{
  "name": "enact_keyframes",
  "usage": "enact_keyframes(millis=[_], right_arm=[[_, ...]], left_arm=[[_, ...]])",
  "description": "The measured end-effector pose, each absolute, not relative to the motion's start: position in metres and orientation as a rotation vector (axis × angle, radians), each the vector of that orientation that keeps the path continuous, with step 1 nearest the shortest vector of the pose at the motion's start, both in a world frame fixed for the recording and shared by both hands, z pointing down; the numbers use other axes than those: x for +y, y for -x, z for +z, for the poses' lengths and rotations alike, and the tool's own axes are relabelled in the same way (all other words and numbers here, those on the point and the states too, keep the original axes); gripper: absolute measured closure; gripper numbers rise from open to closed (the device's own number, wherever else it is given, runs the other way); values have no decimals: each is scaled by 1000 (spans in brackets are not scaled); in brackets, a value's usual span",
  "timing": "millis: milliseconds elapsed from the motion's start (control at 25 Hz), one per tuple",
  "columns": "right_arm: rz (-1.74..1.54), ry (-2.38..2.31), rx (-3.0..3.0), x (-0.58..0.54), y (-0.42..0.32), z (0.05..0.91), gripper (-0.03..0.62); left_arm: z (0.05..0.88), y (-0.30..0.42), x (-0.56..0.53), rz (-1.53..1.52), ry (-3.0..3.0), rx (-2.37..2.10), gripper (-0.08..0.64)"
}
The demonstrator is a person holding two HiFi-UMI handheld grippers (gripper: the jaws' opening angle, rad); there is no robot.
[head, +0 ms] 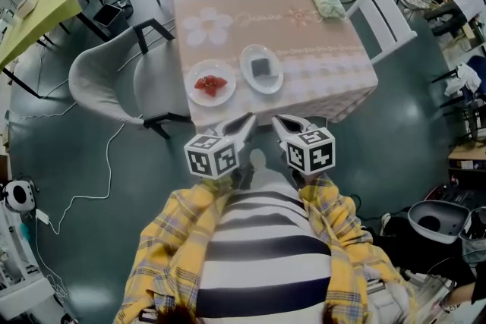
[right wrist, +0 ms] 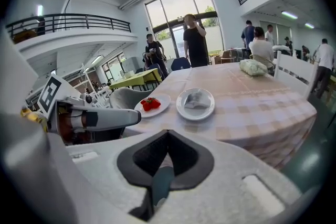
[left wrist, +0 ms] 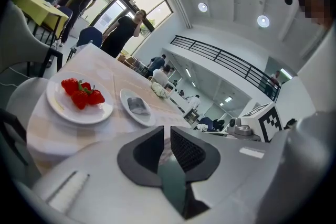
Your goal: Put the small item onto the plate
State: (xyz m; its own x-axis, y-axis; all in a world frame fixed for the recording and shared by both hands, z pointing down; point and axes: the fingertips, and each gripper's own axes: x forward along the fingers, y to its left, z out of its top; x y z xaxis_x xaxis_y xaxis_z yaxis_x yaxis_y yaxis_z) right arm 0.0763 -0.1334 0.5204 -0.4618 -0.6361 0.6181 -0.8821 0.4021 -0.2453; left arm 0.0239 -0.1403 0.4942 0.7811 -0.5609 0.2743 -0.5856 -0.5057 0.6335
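Note:
Two white plates stand near the front edge of a checked tablecloth table (head: 319, 57). The left plate (head: 199, 92) (left wrist: 63, 110) (right wrist: 163, 105) holds red strawberries (head: 211, 83) (left wrist: 81, 93) (right wrist: 150, 104). On the right plate (head: 250, 80) (left wrist: 126, 107) (right wrist: 195, 112) lies a small grey item (head: 263, 67) (left wrist: 137, 105) (right wrist: 197, 100). My left gripper (head: 249, 120) (left wrist: 166, 131) and right gripper (head: 278, 121) (right wrist: 167, 135) hover side by side just short of the table's near edge, close to the person's chest. Both are shut with nothing between the pads.
A green bundle (head: 326, 0) (right wrist: 253, 67) lies at the table's far right corner. A grey chair (head: 106, 83) stands left of the table, a white chair (head: 383, 15) right of it. A yellow table (head: 38, 11) is far left. People stand beyond the table.

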Motion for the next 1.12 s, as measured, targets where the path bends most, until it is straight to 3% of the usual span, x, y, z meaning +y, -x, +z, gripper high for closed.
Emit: enact_keyframes(millis=[1120], right_arm=[[765, -1329, -2242, -118, -79, 517, 594]], left_arm=[[494, -29, -123, 57, -2240, -828, 523]])
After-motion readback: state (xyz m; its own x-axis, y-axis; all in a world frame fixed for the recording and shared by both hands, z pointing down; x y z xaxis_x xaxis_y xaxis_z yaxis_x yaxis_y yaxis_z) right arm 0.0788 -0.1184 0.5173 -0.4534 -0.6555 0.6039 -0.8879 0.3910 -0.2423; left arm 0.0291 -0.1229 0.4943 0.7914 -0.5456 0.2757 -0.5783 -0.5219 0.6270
